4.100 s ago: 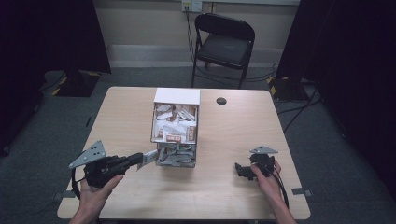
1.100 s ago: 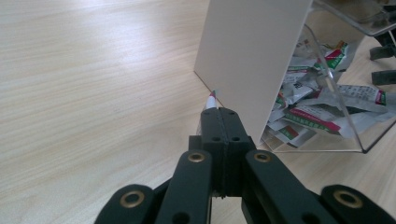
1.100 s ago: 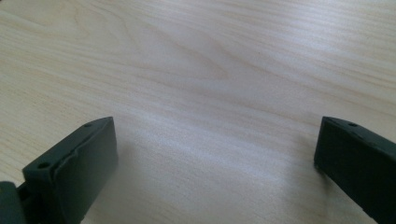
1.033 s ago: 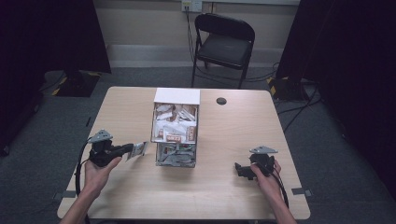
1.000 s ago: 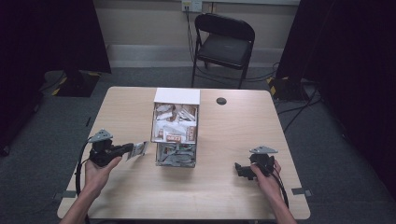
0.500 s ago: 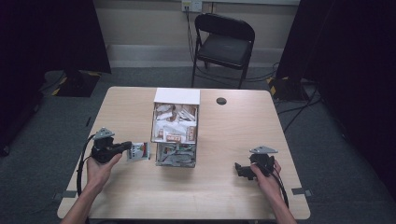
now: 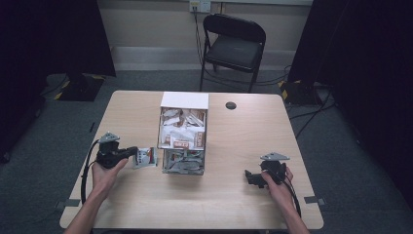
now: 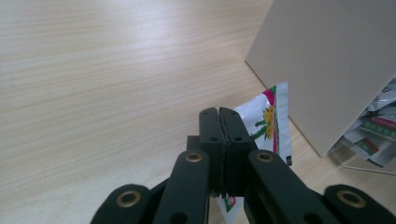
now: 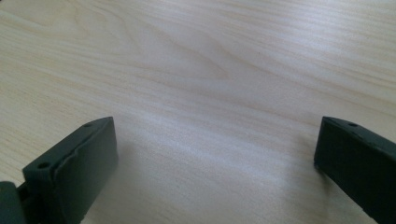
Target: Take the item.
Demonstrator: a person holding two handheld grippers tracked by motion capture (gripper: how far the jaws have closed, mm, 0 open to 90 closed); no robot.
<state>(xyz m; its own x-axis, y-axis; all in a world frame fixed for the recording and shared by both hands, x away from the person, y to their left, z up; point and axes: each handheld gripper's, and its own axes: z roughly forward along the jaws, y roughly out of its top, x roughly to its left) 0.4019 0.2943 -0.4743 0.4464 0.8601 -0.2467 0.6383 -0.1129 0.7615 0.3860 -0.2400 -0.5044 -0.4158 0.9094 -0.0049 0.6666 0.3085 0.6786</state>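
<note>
Since a moment ago the left gripper (image 7: 130,153), jaws clamped on a sachet (image 8: 265,122), has drawn it out left of the box (image 7: 183,139), so one sachet looks extracted; the right gripper (image 7: 253,178) rests wide-jawed on the desk (image 7: 234,141).

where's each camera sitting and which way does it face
High view: above the person's side of the table, looking forward and down; both forearms, left tool and right tool show.
Left gripper view: rides the left tool, looking along its shut jaws, which pinch a sachet beside the box.
Right gripper view: rides the right tool, looking along its open jaws at bare table.
Shared: high and left gripper views both show sachet and box.
</note>
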